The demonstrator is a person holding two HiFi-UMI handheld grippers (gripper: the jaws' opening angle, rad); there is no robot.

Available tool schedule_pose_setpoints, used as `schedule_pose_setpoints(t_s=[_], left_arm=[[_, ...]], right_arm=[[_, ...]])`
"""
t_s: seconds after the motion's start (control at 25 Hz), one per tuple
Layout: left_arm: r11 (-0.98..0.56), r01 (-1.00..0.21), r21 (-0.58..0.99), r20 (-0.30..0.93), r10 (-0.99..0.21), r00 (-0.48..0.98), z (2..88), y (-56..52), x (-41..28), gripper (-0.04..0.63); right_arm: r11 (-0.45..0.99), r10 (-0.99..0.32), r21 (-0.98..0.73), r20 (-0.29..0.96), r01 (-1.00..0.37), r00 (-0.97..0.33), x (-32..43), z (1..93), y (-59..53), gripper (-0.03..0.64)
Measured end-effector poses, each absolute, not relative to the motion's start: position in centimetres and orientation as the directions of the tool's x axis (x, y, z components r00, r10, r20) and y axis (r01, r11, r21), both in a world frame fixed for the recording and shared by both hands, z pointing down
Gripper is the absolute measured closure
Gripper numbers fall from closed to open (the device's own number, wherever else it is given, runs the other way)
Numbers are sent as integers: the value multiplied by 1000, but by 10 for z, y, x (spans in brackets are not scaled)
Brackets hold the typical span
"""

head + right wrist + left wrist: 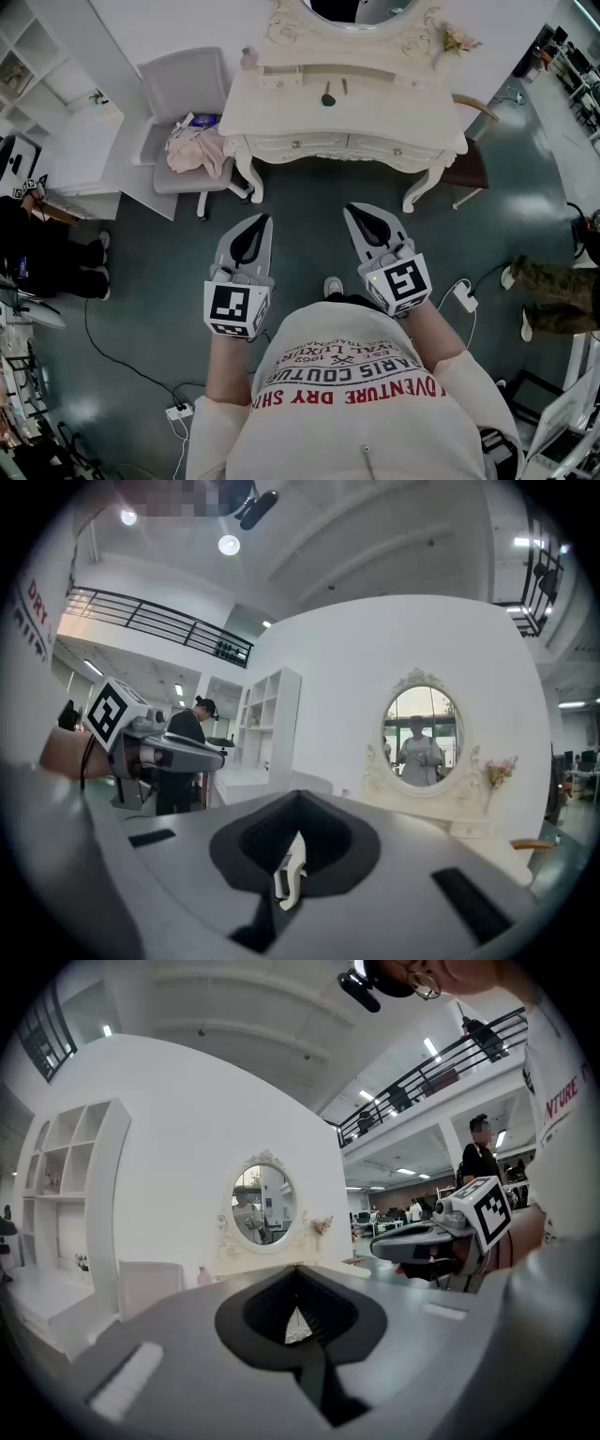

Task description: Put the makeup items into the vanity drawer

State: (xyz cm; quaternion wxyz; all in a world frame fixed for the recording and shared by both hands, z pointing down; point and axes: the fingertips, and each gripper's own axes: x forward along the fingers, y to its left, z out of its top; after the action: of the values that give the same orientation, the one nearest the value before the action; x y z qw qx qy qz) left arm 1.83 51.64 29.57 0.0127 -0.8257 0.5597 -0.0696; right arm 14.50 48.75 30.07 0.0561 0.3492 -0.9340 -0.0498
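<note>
Hanging clenched on nothing, the left hand-held gripper (263,223) and right hand-held gripper (352,212) sit side by side above the floor, well short of the desk (281,117) at twelve o'clock. Nothing looks done yet: the makeup brush (328,97) and a slim stick (344,85) lie on top, and the drawers (295,144) are closed. Only the head view shows those items; the gripper views give the oval mirror (422,726) face-on.

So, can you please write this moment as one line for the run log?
phase: approach, nothing picked | left gripper: shut, empty | right gripper: shut, empty | vanity drawers: closed | brush: on vanity top
</note>
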Motion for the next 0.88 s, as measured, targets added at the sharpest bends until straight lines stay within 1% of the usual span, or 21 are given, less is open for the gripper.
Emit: schedule_pose_setpoints(t_s=[0.28,0.6,0.88], left_arm=[[-384,-920,-74,100,-921,377,299,514,20,586],[-395,-917,-59,127,-914,386,309,509,22,586],[-375,-926,-48,150,-919,364,326,469,18,586]], right_arm=[[753,-657,115,78,-648,-750,144,304,485,611],[761,-649,64,97,-646,-755,143,315,478,611],[779,-627,52,114,-625,-771,137,333,437,611]])
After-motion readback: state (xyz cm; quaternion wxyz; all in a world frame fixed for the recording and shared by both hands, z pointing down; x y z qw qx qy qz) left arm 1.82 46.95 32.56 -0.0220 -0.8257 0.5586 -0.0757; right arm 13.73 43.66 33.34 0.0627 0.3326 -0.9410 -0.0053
